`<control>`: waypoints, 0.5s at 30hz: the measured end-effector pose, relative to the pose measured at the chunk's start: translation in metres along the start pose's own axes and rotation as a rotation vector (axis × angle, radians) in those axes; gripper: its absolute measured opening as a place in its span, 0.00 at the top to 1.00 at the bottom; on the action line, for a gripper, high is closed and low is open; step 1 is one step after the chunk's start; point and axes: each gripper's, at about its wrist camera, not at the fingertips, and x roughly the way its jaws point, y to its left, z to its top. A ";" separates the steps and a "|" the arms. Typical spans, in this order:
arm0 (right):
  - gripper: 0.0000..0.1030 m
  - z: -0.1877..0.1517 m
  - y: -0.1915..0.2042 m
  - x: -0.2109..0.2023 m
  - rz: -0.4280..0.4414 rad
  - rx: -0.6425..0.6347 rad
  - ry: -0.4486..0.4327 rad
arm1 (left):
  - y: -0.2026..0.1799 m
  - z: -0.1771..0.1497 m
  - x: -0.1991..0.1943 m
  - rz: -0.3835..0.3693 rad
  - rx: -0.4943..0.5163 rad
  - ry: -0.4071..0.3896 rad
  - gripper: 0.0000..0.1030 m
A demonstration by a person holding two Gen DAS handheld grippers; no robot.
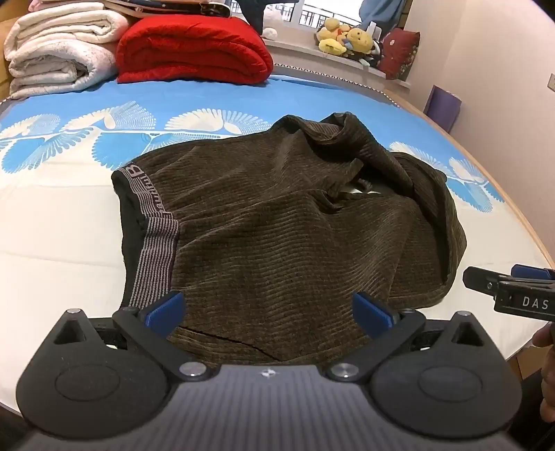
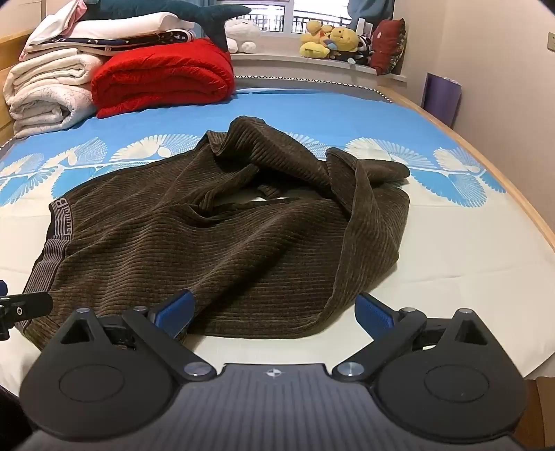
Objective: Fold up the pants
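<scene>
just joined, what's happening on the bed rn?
A person holds a two-finger gripper in each hand over brown corduroy pants lying rumpled on the bed. The left gripper and right gripper both hang open near the pants' front edge, gripping nothing. The waistband lies to the left, the legs bunched up at the far right. No fold made yet.

Both wrist views are evenly lit and fairly bright, with daylight from the window (image 2: 312, 14) far ahead of each gripper, its panes washed out. Shadows are soft and faint. Strong fisheye warp bends the bed (image 1: 503, 222) edge and darkens the corners. Focus is reasonably sharp throughout.
</scene>
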 end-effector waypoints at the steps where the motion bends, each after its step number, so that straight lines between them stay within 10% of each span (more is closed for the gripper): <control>1: 0.04 0.000 0.000 0.000 0.000 -0.001 0.000 | 0.000 0.000 0.000 0.001 0.000 0.000 0.00; 15: 0.04 0.000 0.000 0.000 -0.001 -0.001 -0.001 | 0.001 0.000 0.000 0.001 -0.002 0.004 0.00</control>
